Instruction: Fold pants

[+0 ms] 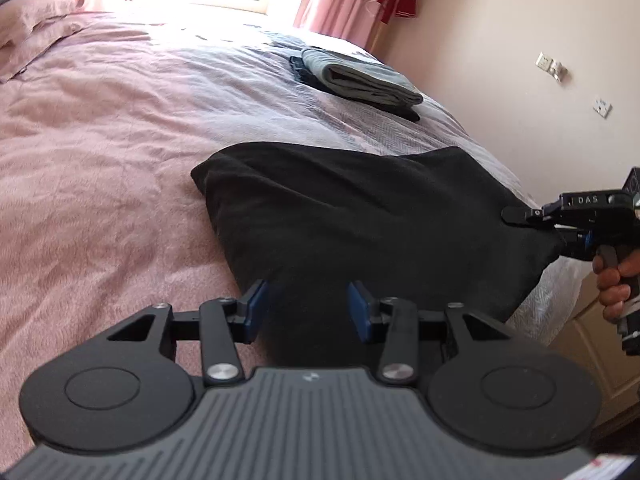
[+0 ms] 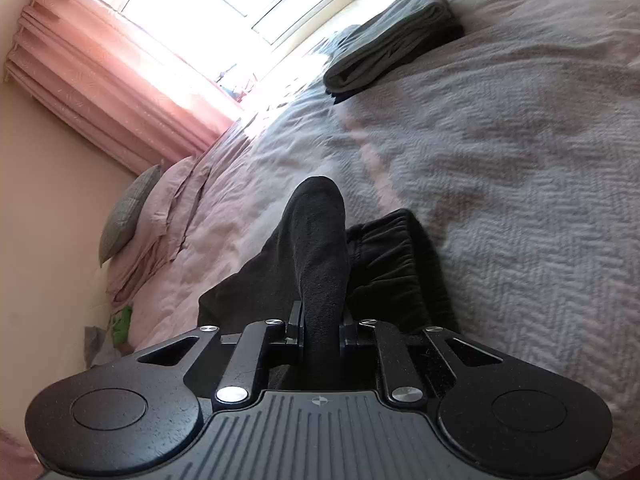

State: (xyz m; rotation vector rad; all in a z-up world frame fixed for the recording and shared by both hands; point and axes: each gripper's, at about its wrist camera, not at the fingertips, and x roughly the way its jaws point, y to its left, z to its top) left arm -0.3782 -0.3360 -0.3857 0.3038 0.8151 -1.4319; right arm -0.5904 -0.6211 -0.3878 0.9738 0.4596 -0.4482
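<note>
Black pants (image 1: 360, 216) lie folded on the pink bedspread (image 1: 100, 152) near the bed's right edge. My left gripper (image 1: 308, 308) is open, its blue pads (image 1: 256, 304) standing apart just above the near edge of the pants, nothing between them. In the left wrist view my right gripper (image 1: 516, 216) comes in from the right, held by a hand (image 1: 612, 280), pinching the pants' right corner. The right wrist view shows my right gripper (image 2: 320, 328) shut on a raised fold of the black pants (image 2: 320, 240), with the elastic waistband (image 2: 392, 248) lying beside it.
A folded grey garment (image 1: 360, 80) rests on a darker one farther up the bed, also seen as the grey stack (image 2: 392, 40). Pillows (image 1: 28, 20) lie at the head. Pink curtains (image 2: 100, 80) frame a bright window. A wall with sockets (image 1: 552, 66) runs along the bed's right side.
</note>
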